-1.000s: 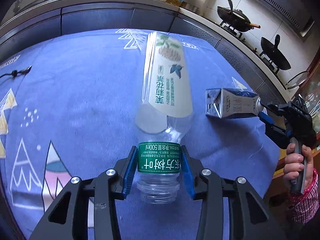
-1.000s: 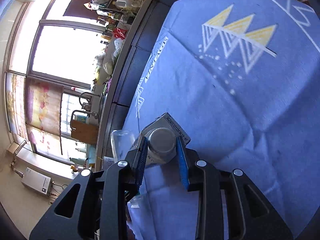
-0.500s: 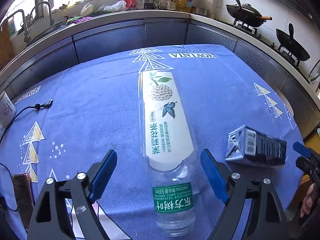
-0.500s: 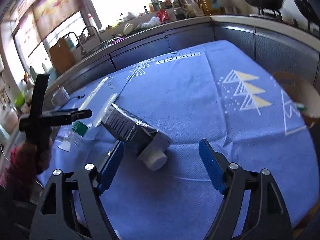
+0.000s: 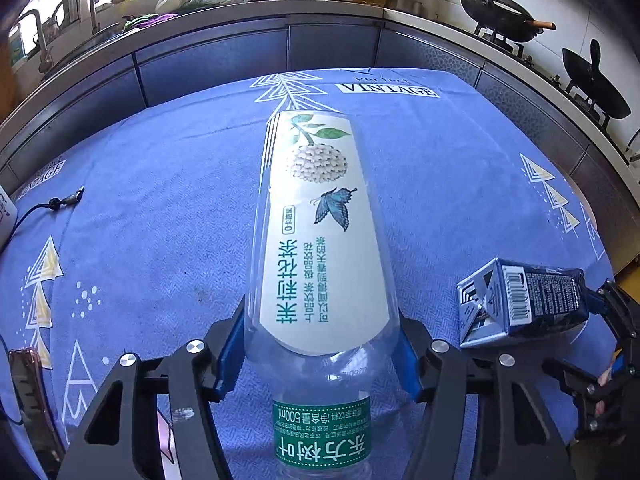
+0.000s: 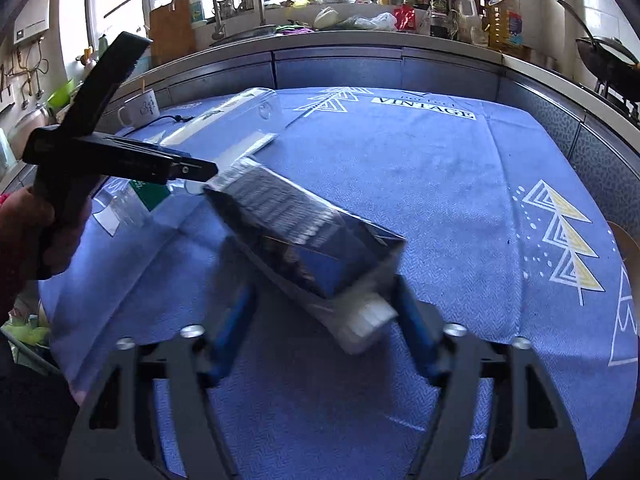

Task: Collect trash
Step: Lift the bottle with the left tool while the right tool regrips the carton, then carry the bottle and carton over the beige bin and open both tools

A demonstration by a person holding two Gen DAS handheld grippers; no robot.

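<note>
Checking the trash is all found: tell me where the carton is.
The carton lies on the blue cloth at the left view's right edge, right of the bottle, between the right gripper fingers.
</note>
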